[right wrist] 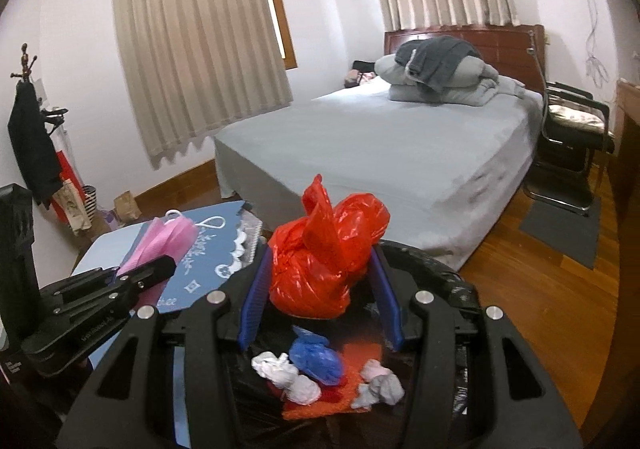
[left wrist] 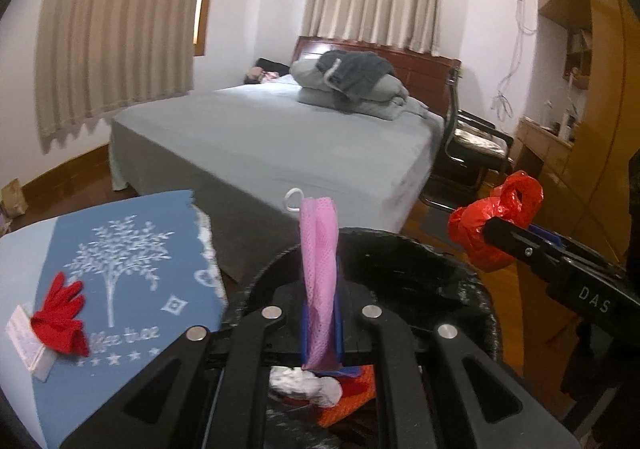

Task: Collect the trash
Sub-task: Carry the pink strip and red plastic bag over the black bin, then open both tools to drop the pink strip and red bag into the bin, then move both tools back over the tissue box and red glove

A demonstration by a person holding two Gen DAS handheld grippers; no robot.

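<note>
Ahead of you the bed (right wrist: 384, 153) fills the far half of the room, with folded bedding (right wrist: 440, 83) at its far end. Nearer and to the left sits the tabletop (left wrist: 132, 269) under a blue cloth printed with a white tree. A black-lined bin (right wrist: 452, 285) stands just right of the tabletop, directly below both grippers. Your right gripper (right wrist: 320, 277) is clenched on a knotted red bag (right wrist: 324, 253), its blue pads pressing either side, and it holds the bag over the bin's mouth. Your left gripper (left wrist: 320, 333) is clamped tight on a strip of pink mesh (left wrist: 318, 269), which stands up between the pads above the bin. In the bin lie a blue wad (right wrist: 316, 361), white crumpled paper (right wrist: 286, 373) and something orange (right wrist: 320, 405). A red glove (left wrist: 60, 317) lies on the tabletop's near left part, on a white packet (left wrist: 28, 341).
</note>
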